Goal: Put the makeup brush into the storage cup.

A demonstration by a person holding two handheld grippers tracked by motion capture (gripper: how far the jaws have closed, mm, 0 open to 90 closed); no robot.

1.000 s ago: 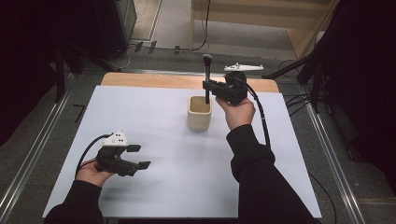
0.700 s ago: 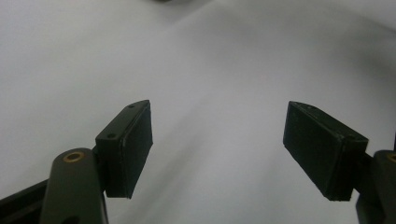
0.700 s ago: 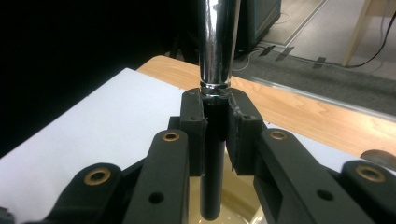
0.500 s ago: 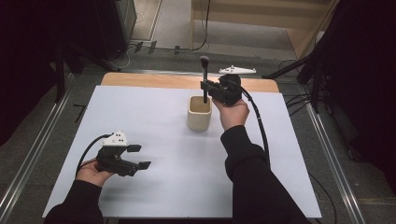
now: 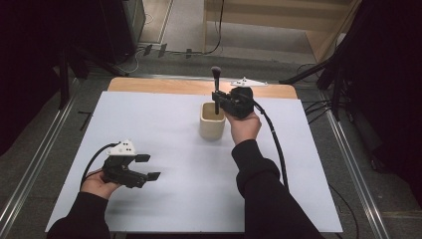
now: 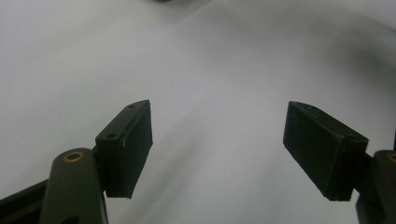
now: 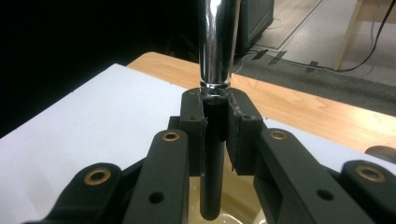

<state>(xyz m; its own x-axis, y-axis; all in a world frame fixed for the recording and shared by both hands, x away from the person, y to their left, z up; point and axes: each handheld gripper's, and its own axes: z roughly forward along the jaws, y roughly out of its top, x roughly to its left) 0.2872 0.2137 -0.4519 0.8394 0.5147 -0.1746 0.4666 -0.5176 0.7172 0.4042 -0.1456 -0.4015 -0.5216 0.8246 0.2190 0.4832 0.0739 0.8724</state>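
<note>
Right claw [image 5: 217,99] is clamped on the brush [image 5: 216,89], held upright, bristles on top, its handle end dipped into the cup [image 5: 212,121]. In the right gripper view the brush [image 7: 215,79] is seen pinched just below its metal ferrule, handle tip inside the cup [image 7: 233,212]. Left claw [image 5: 152,167], near the sheet's [image 5: 164,124] front left, is seen spread open and empty; its own view [image 6: 219,149] confirms bare sheet [image 6: 210,70] between the jaws.
</note>
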